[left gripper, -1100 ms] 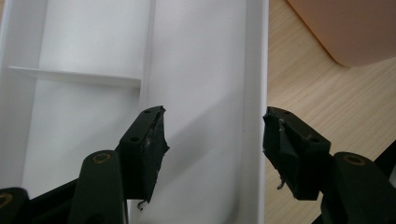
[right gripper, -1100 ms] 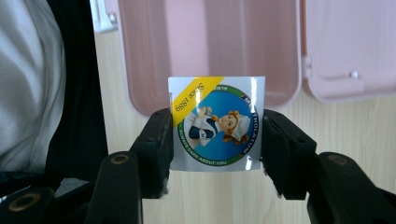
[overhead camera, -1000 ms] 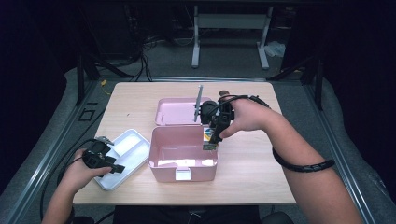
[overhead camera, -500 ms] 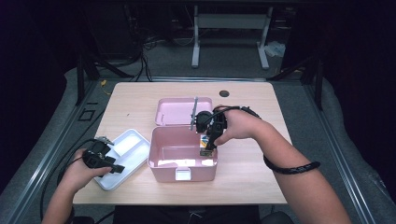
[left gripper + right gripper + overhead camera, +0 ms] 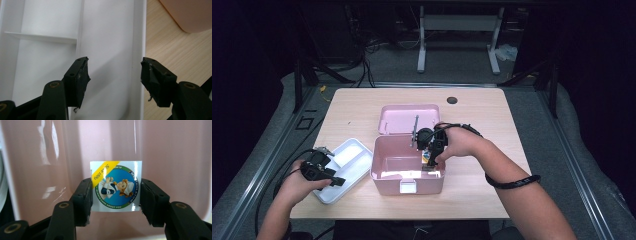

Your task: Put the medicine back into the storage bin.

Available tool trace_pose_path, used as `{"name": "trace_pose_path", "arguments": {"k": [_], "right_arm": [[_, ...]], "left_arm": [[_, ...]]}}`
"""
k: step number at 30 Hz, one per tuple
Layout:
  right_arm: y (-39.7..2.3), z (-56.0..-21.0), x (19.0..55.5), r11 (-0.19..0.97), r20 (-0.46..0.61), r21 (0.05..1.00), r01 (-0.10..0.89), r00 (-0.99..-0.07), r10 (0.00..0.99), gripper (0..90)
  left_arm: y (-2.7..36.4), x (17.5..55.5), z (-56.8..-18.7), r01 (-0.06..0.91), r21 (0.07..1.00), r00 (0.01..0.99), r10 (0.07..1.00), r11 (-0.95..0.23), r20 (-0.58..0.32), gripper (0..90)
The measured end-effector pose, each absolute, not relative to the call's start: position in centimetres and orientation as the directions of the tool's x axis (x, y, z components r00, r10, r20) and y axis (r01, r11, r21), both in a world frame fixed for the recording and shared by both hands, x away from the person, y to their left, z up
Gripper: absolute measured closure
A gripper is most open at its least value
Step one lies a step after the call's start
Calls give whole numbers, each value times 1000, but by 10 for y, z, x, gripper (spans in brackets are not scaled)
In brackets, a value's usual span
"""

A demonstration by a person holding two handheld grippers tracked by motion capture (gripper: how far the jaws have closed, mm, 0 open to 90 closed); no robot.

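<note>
The small Mentholatum box [image 5: 116, 186] sits clamped between my right tongs [image 5: 115, 197], centre frame, its label facing me, inside the pink bin [image 5: 384, 170], ready, I judge, to be set on its floor. At lower left my left tongs [image 5: 113, 75] stand wide, holding nothing, over the white tray [image 5: 47, 37] on the bench [image 5: 482, 200].

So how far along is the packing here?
Done: the pink box is open, its lid lying behind it. In hand: the right gripper holds a small labelled box inside the pink box. Left: releasing it; the left gripper is open over the white tray.
</note>
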State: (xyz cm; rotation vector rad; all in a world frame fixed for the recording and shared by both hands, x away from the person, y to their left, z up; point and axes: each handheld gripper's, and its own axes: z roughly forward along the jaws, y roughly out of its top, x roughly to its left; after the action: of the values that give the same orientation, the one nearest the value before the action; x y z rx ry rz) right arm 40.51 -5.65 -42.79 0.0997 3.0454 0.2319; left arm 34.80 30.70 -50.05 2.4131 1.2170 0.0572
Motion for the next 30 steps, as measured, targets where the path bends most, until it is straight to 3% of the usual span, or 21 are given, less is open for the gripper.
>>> {"name": "trace_pose_path", "arguments": {"k": [30], "right_arm": [[-39, -455, 407, 994, -64, 89, 64, -996, 69, 461]], "left_arm": [[306, 348, -502, 754, 390, 620, 769, -529, -155, 391]]}}
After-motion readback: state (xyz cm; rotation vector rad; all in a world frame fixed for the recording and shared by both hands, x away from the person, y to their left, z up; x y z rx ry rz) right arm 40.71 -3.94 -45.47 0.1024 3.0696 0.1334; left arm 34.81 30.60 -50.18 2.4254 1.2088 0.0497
